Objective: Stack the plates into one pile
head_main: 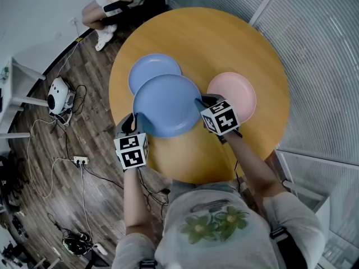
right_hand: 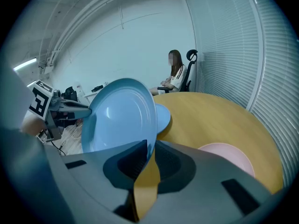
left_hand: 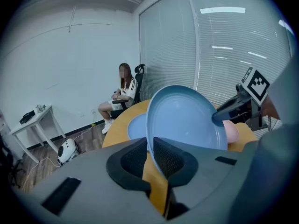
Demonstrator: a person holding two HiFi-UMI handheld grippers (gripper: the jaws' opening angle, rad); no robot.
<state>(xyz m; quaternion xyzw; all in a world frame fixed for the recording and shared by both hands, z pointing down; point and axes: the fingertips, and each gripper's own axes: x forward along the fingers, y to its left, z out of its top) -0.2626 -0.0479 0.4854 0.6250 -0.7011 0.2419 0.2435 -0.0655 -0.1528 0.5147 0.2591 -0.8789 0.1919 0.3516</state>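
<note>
Left gripper (head_main: 133,121) clenched on large blue plate (head_main: 166,106) rim; right gripper (head_main: 202,103) grasps opposite rim. Plate spans between them. Pink plate (head_main: 240,92) just beyond right gripper.

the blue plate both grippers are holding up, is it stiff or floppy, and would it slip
Probably stiff: the lifted blue plate shows no sag though pinched only at opposite rim edges by the left gripper and right gripper. Likely light, since those small rim grips carry it. Its smooth, glossy surface might slip in the jaws if tilted.
</note>
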